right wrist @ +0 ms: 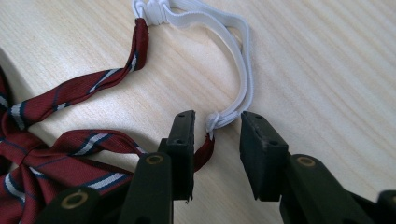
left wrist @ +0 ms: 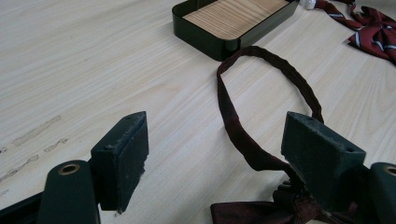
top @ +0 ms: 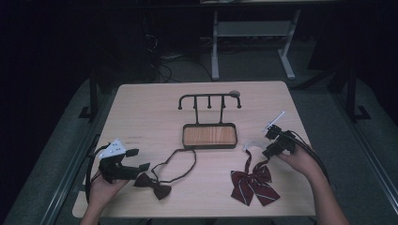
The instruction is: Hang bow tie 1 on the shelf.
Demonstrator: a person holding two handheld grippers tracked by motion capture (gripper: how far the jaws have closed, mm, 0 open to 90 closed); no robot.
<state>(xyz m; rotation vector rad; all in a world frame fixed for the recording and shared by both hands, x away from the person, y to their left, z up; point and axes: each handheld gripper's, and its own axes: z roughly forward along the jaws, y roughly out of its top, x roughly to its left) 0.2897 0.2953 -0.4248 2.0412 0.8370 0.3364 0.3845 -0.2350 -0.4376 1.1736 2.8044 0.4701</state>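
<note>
Fingers (right wrist: 261,154) of the right gripper (right wrist: 217,126) stand narrowly apart around the white elastic neck band (right wrist: 243,70) of the striped red fabric bow tie (top: 252,182) lying near the table's front edge, so closing squarely on the knot should grip best.

Bow ties: 2. One dark brown bow tie (top: 157,186) w/ matching dark neck loop, approx 7 o'clock on the surface (top: 141,117); one red striped bow tie (top: 253,183) w/ white elastic band (right wrist: 233,28), approx 5 o'clock.

Stands: 1, a black hook rack (top: 209,101) at 12 o'clock, w/ 1 wood-lined tray base (top: 209,136) near centre. Hook pegs on its bar: looks like 4, hard to tell exactly.

Tongs: 2 sets, left tongs (top: 141,160) at 8 o'clock, right tongs (top: 265,145) at 4 o'clock; 2 black jaws each.

Hands: 2. Surfaces: 1.
</note>
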